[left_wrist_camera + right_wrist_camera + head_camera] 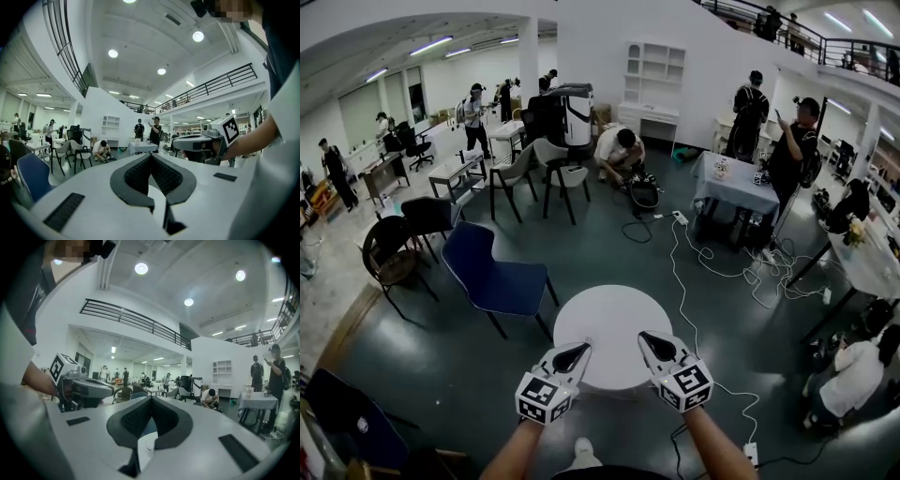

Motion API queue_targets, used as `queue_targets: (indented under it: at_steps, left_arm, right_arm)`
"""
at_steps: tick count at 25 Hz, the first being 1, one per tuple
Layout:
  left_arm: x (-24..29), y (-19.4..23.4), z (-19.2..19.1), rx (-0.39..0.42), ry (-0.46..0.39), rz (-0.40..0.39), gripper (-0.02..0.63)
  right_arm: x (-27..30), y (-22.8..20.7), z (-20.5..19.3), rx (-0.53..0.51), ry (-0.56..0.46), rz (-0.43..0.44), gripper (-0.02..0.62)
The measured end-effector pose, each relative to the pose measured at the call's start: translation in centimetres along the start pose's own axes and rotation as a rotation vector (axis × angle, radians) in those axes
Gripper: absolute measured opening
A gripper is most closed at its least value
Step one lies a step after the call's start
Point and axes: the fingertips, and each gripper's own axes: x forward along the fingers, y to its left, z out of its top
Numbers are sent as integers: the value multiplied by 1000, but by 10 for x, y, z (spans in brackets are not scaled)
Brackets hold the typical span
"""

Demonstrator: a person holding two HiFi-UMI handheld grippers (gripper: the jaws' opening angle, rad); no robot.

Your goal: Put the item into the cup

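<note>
- Busy open hall, round white table (614, 323) just ahead; no item, no cup showing in any view yet.
- Left gripper (584, 348) pinched fully shut, nothing between the jaws; right gripper (644, 337) likewise closed and empty.
- Likely trouble: going in with jaws closed and knocking the target over, or clipping the blue chair (492, 277) beside the table.
- Both forearms out front, grippers level, side by side, tips over the table's near edge.
</note>
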Motion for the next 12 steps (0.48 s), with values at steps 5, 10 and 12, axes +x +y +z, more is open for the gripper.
queue_targets:
  at_steps: [5,10,12]
  left_arm:
    - [-11,-36,3,5,-7,10,17]
    - [-22,-69,-1,9,0,13,17]
    - [-26,-80,-1,8,-2,19,17]
  right_arm:
    - [-36,9,-3,6,-5,5,9]
    - [-67,17,-5,6,-10,13,9]
    - [-78,19,-5,8,-12,13,9]
